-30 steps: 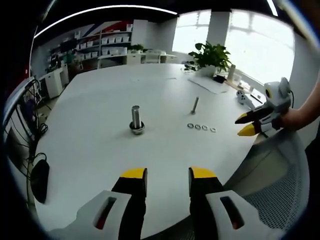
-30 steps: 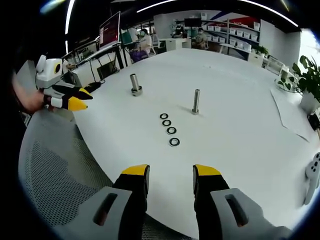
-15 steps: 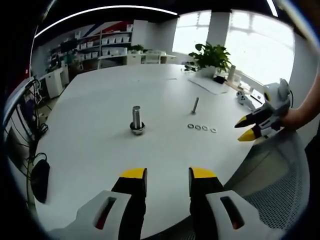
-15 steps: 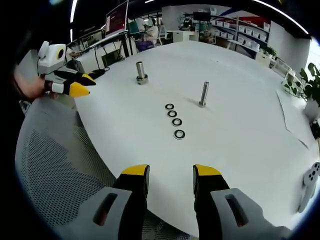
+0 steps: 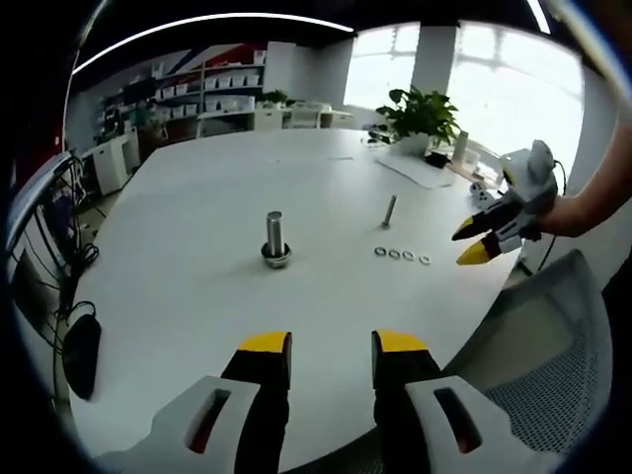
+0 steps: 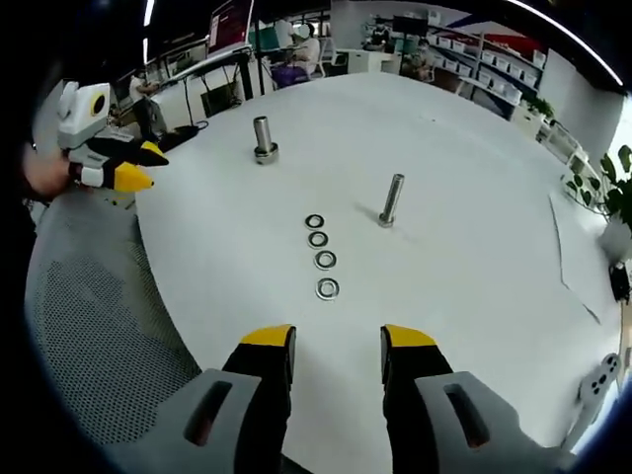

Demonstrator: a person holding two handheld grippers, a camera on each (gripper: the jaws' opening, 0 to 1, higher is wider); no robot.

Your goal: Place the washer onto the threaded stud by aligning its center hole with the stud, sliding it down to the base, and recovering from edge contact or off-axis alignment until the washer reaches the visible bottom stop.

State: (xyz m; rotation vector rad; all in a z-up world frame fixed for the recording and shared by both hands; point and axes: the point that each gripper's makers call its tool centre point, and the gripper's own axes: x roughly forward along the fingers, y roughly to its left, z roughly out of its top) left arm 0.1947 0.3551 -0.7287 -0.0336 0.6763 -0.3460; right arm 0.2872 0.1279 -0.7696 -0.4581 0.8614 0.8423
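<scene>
Forward over the white table (image 6: 474,296) my right gripper (image 6: 324,360) has come, jaws apart and empty. Four washers (image 6: 322,259) lie in a row just ahead, the upright threaded stud (image 6: 391,199) beyond. My left gripper (image 5: 329,363), also parted, sits farther off.

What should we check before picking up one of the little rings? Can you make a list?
1. Right gripper open: ok, jaws apart and empty.
2. Left gripper open: ok, empty too.
3. Washers easy to reach: ok, four in a row, lying flat on the white table.
4. Thin stud upright: ok.
5. Thin stud bare: ok, no washer on it.
6. Gripper lined up over the nearest washer: not ok, it hangs back near the table edge.
</scene>
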